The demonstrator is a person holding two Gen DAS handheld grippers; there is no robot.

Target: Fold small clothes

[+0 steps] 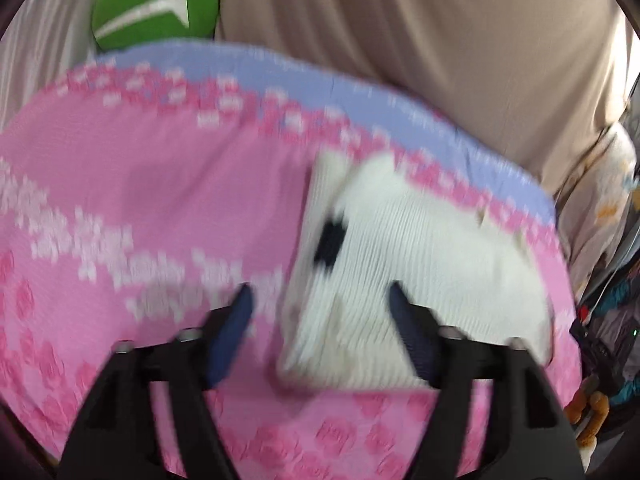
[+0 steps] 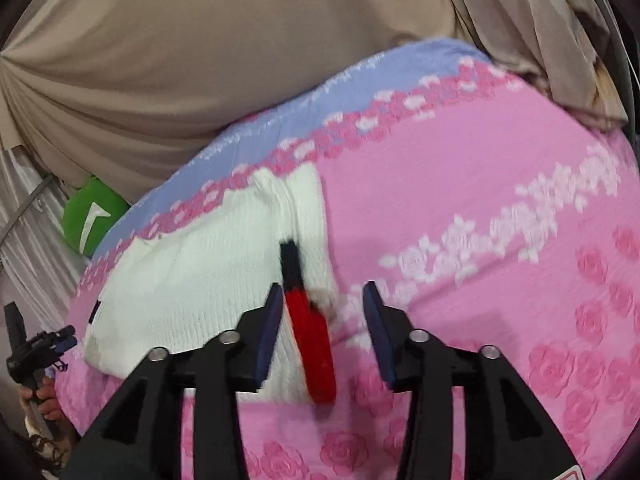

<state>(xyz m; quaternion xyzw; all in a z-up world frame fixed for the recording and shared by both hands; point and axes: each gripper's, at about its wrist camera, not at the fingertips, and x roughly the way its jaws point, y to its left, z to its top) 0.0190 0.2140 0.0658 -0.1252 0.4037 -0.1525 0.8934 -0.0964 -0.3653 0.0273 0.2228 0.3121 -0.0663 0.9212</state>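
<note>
A pink rose-patterned bedspread with a lavender border covers the surface, backed by draped beige fabric, a green cushion and a floral curtain alongside.

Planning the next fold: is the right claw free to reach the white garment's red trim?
Probably yes. The right claw is open with the red trim of the white garment between its fingers, nothing covering it.
</note>
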